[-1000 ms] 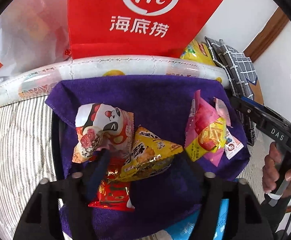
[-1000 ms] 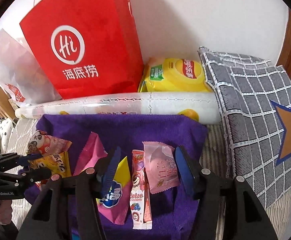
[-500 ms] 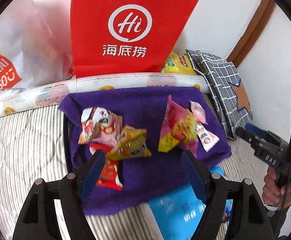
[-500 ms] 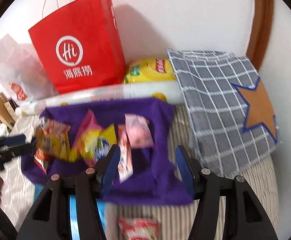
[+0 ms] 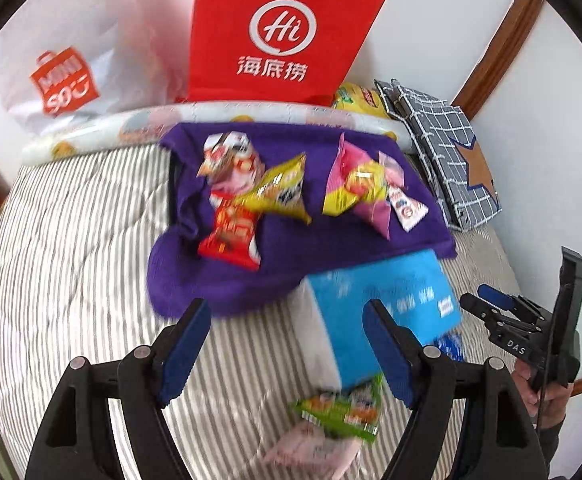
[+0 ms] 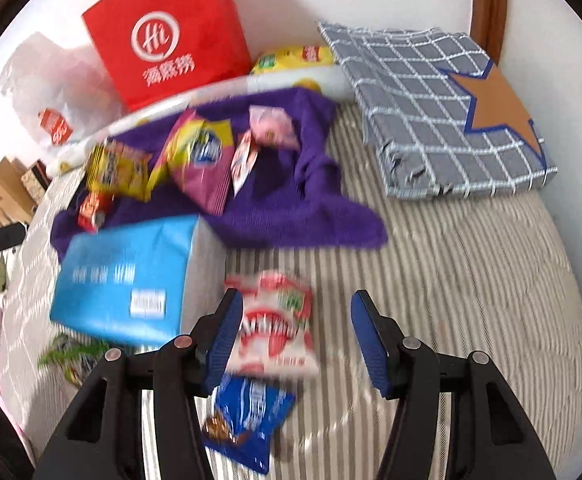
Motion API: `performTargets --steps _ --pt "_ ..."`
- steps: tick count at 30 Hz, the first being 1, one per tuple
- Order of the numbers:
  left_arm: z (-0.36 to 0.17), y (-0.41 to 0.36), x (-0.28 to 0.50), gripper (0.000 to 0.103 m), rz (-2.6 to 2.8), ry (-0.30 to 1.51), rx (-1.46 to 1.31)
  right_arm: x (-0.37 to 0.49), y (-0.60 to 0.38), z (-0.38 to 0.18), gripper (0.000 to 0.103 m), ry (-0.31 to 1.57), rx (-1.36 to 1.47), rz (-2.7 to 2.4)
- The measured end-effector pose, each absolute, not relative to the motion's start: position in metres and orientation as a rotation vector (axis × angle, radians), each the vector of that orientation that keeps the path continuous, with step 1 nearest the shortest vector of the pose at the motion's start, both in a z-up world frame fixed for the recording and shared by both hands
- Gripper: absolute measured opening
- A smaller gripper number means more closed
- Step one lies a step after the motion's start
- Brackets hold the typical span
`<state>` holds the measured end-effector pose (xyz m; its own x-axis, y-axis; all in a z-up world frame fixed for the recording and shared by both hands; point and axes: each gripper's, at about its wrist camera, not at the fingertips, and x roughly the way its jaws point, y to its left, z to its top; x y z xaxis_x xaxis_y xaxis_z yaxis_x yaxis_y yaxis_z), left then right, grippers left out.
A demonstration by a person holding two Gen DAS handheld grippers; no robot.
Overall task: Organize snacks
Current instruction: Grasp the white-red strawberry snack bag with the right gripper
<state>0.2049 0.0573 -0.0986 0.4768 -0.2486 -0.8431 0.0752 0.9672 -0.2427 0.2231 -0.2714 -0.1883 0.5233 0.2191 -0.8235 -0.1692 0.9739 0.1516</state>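
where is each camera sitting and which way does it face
Left wrist: on the left claw, looking down along its open fingers at the purple towel with snacks; the person's other hand with the right claw shows at the right edge.
Right wrist: on the right claw, angled down at the striped bed and a red-white snack packet.
Shared: towel, blue box, red paper bag.

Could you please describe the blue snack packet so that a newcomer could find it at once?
Start at the big blue box on the striped mattress. Just right of it lies a red-and-white packet; the blue snack packet lies directly below that, the only dark blue wrapper there.
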Motion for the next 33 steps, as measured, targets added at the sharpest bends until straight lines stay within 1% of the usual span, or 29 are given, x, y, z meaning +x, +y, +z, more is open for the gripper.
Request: performTargets --steps 9,22,25,27,29,33 --pt "-0.113 0.07 0.177 0.077 -0.163 1.08 -0.215 0.215 -0.264 -0.203 0.057 0.992 0.1 0.289" --pt "-0.125 0.077 0.177 0.077 -0.138 1.11 -0.221 0.239 -0.265 -0.223 0.058 1.024 0.107 0.325" --pt "-0.126 0.075 0.177 0.077 -0.138 1.113 -0.217 0.239 -0.259 -0.224 0.058 1.002 0.051 0.328" --pt "-0.127 0.075 0.176 0.077 -0.137 1.116 -0.215 0.237 -0.257 -0.223 0.051 0.99 0.033 0.338" --pt "-0.128 0.076 0.175 0.077 -0.135 1.12 -0.217 0.235 -0.258 -0.223 0.047 0.987 0.03 0.345" --pt "-0.128 0.078 0.17 0.077 -0.137 1.115 -0.224 0.225 -0.272 -0.218 0.047 0.974 0.008 0.303"
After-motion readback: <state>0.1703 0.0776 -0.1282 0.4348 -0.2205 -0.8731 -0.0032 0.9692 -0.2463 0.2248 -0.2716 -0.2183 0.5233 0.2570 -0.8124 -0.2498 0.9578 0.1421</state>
